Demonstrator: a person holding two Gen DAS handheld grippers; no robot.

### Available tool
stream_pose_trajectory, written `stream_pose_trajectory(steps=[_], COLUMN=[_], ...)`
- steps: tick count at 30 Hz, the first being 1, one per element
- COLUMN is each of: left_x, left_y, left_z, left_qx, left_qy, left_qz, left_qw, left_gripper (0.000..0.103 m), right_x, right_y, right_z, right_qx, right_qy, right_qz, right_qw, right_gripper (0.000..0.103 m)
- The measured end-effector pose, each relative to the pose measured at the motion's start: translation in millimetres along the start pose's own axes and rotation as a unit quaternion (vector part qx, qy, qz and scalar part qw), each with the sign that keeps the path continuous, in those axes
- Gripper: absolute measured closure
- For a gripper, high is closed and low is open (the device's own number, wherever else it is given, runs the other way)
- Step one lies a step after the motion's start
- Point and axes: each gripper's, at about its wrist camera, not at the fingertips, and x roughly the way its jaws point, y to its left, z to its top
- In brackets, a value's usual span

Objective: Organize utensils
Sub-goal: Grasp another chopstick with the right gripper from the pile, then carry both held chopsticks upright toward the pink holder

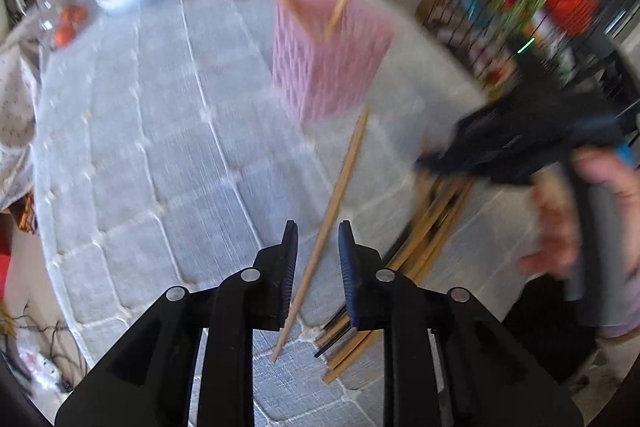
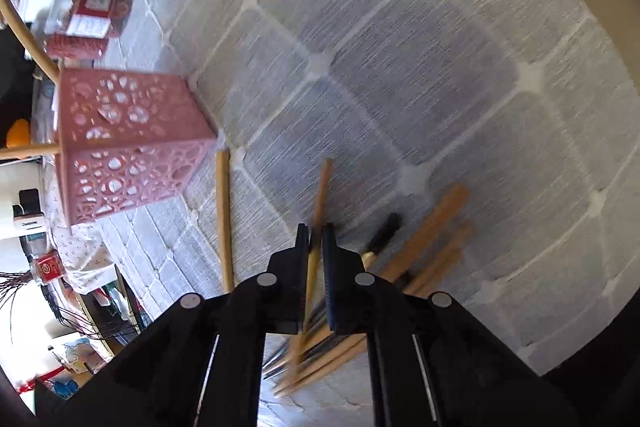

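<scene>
Right gripper [image 2: 317, 241] jaws clamping chopstick [image 2: 320, 195].

Blurred right gripper [image 1: 432, 159] (hand too), chopstick pile [image 2: 420, 251] partly behind jaws

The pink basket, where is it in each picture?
Left wrist view: the pink basket stands upper middle, two sticks poking out.
Right wrist view: the pink basket is at the left, looking tipped sideways.
Shared landmark: the lone stick lying on the cloth just beside it.

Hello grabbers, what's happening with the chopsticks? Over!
Right gripper shut on one chopstick. Left gripper open around another. Pink holder has two. Nothing blocking.
</scene>
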Motion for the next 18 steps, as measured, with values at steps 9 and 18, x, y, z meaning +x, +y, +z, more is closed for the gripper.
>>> stream_pose_trajectory(steps=[9, 18], left_x=[38, 31], left_y=[10, -7], left_z=[-35, -54], left_qx=[-0.013, 0.022], left_qy=[0.074, 0.046], left_qz=[0.043, 0.092], left_qw=[0.9962, 0.9945], left_gripper=[0.079, 0.094], right_x=[-12, -30], right_y=[-9, -3], right_z=[5, -14], right_qx=[-0.043, -0.09], right_qy=[-0.045, -0.088], right_qz=[0.041, 0.092], right_qw=[0.997, 0.988], right_gripper=[0.097, 0.097])
